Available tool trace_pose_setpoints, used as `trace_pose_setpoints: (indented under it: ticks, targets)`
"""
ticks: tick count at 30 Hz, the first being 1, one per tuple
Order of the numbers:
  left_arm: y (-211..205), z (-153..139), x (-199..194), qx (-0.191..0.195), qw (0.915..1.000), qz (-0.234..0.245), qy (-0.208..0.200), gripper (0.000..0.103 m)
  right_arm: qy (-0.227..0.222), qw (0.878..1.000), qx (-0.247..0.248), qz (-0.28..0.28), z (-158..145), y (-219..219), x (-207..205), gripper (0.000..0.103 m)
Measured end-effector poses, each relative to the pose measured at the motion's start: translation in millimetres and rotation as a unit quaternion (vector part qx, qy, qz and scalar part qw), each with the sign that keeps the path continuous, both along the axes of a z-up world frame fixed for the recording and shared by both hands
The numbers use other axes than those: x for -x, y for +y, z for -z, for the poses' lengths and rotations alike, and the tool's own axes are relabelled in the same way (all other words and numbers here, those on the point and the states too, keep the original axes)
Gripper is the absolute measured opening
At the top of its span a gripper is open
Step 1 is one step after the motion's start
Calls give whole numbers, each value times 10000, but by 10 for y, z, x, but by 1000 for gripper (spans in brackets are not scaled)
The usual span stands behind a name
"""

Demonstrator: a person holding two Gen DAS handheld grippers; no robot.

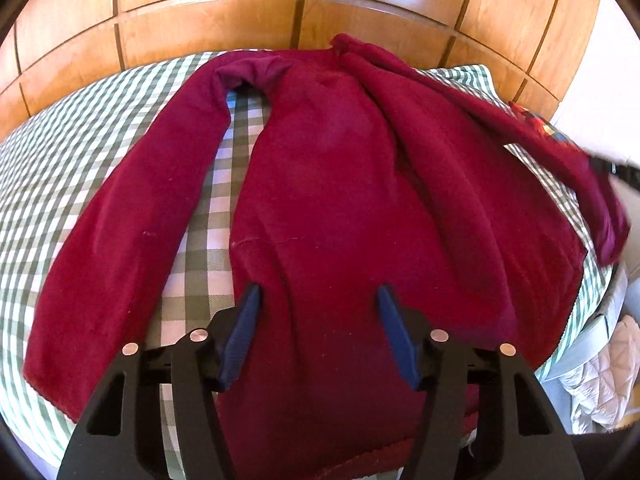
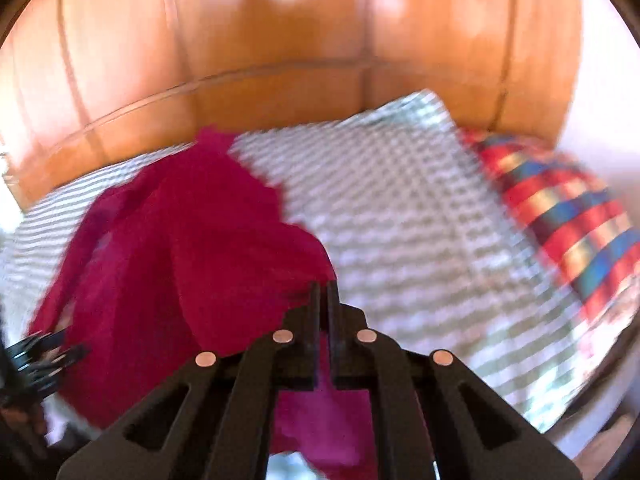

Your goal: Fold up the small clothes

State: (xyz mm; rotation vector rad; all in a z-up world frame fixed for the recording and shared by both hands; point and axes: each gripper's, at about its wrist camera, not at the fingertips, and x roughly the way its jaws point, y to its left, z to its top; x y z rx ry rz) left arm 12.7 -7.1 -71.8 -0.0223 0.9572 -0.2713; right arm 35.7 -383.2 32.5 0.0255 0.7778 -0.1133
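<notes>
Two blue fingers of the left gripper stand apart over the crimson sweater, gripping nothing. The right gripper is clamped on its sleeve, lifted above the bed. A striped cushion sits at the bed's right edge; wooden headboard behind. The sweater lies spread, fuzzy, wrinkled.

- The left wrist view is taken from just behind the left tongs, angled steeply down and forward, close above a red garment spread on a checked bed cover.
- The right wrist view, blurred, is taken from behind the right tongs, tilted down across the bed toward a striped cushion.
- Garment, cover and wooden headboard are shared by both views.
</notes>
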Motion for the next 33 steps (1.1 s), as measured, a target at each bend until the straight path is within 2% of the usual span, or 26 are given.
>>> trace_pose_setpoints:
  ticks: [4,6,8,11,12,13,14,15,17,19,21,22,24,25,26,27,28,29,30,33]
  targets:
    - [-52,15,4,-155,9998,58,-63,59,-24,9957,686,628,-55,-403,-535,2]
    - [-52,17,4,-180,9998,54,-78,55,28,9902,991,982,-52,-664,-887,2]
    - [-44,18,1,-204,9997,34,-85,46,119,9851,1212,1215,-22,-818,-1153,2]
    - [7,9,-10,-217,9997,-60,-68,31,330,9857,979,1329,73,-1017,-1460,6]
    - [45,6,-16,-156,9998,-92,-44,29,376,9878,858,1241,100,-1040,-1511,17]
    - [64,4,-18,-116,9999,-107,-27,26,376,9889,791,1198,115,-1024,-1498,50]
    - [81,4,-17,-76,9999,-114,-15,25,295,9911,652,1120,110,-997,-1428,64]
    - [99,5,-20,-29,9999,-119,-5,25,216,9933,557,990,103,-943,-1315,74]
    - [97,14,-17,-5,9999,-144,-9,25,338,9962,439,672,148,-777,-1103,80]
    - [77,19,-16,-29,9999,-157,-37,25,540,9982,-64,260,232,-629,-848,85]
    - [66,16,-21,-20,9999,-152,-65,22,945,9910,-882,-356,411,-507,-558,89]
    - [77,13,-21,26,9999,-151,-65,18,1106,9869,-1056,-519,497,-458,-460,90]
    - [117,-2,-27,168,9997,-166,-54,15,1401,9811,-1157,-667,677,-350,-285,90]
    - [140,-6,-27,225,9996,-181,-45,14,1605,9779,-1142,-705,795,-271,-192,86]
    - [165,-15,-29,288,9994,-197,-39,13,1817,9738,-1122,-779,890,-191,-122,77]
    - [181,-24,-31,319,9993,-202,-43,12,1914,9721,-1076,-832,936,-130,-81,40]
    - [209,-52,-21,348,9991,-220,-73,12,1856,9746,-890,-878,902,-34,3,28]
    - [238,-79,-16,380,9989,-268,-111,11,1824,9737,-920,-1010,835,20,53,14]
    - [293,-123,-7,454,9984,-312,-137,11,1725,9741,-962,-1098,732,69,102,6]
    - [450,-255,24,500,9974,-445,-273,11,1290,9778,-892,-1389,351,165,256,5]
